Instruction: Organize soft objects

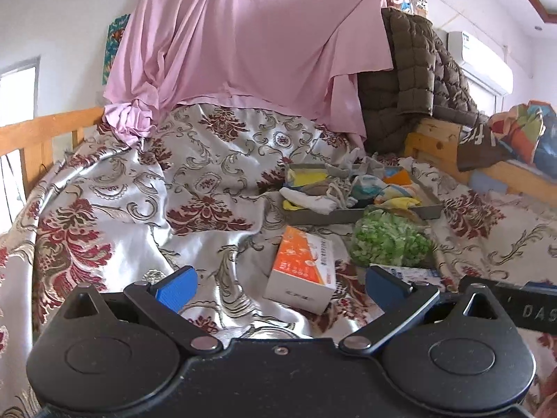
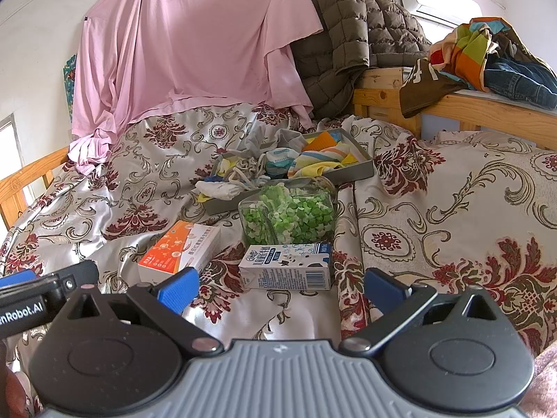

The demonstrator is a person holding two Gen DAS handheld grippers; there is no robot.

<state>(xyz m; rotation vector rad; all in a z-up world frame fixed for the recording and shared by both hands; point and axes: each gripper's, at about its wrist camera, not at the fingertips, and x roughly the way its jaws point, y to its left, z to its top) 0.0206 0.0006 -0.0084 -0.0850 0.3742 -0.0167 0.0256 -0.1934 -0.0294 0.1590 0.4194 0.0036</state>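
Lying on the bed, a grey tray holds the soft things: a heap of socks and cloths in white, grey, yellow and orange, some spilling over its near left rim. In the left wrist view the same tray sits right of centre with the heap of socks and cloths inside it.

Just in front of the tray stands a clear jar filled with green and white bits, touching the tray's near wall. Before the jar lies a milk carton on its side, and to its left an orange and white box, near but apart. These three lie between the right gripper and the tray. Its blue fingers are spread wide apart, holding nothing. The left gripper also has its fingers wide apart and empty, with the box close ahead and the jar beyond to the right.

The bed is covered by a shiny cream bedspread with dark red flowers, rumpled into folds. A pink sheet hangs over the head end, a brown quilted jacket drapes beside it, and more clothes lie on a wooden rail. An air conditioner hangs on the white wall.
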